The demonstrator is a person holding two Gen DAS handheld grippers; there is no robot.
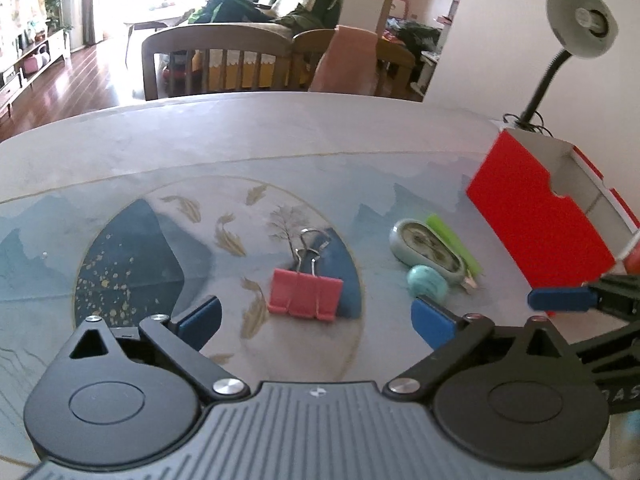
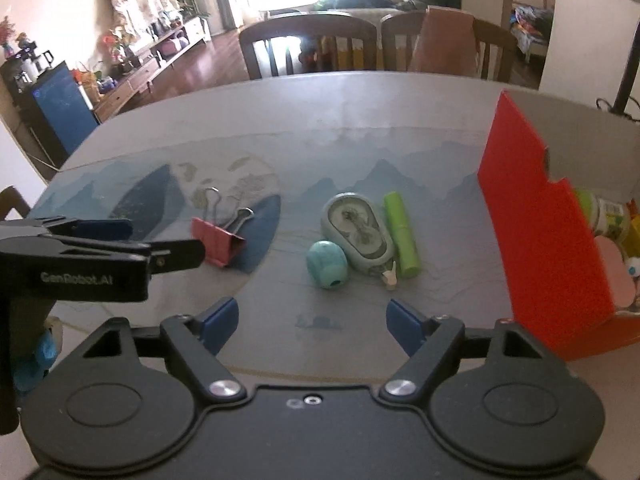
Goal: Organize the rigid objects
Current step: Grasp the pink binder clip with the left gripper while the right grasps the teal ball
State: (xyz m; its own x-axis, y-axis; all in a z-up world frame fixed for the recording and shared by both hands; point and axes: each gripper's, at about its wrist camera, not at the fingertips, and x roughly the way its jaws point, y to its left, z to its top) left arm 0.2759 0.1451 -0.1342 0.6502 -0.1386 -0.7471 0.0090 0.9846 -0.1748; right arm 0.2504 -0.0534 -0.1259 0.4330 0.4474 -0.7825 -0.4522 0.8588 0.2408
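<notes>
A pink binder clip (image 1: 306,292) with its wire handles up lies on the patterned table mat, just ahead of my left gripper (image 1: 316,326), which stands open and empty. To its right lie a teal egg-shaped object (image 1: 427,283), a pale green correction tape dispenser (image 1: 430,249) and a lime green tube (image 1: 454,244). In the right wrist view my right gripper (image 2: 311,326) is open and empty, a little short of the teal egg (image 2: 327,264), the tape dispenser (image 2: 360,232) and the lime tube (image 2: 402,234). The binder clip (image 2: 218,242) lies further left.
A red open box (image 1: 540,216) stands at the table's right and holds several small items (image 2: 612,240). A desk lamp (image 1: 580,32) rises behind it. The left gripper's arm (image 2: 80,264) shows at the left of the right wrist view. Wooden chairs (image 1: 216,60) stand at the far table edge.
</notes>
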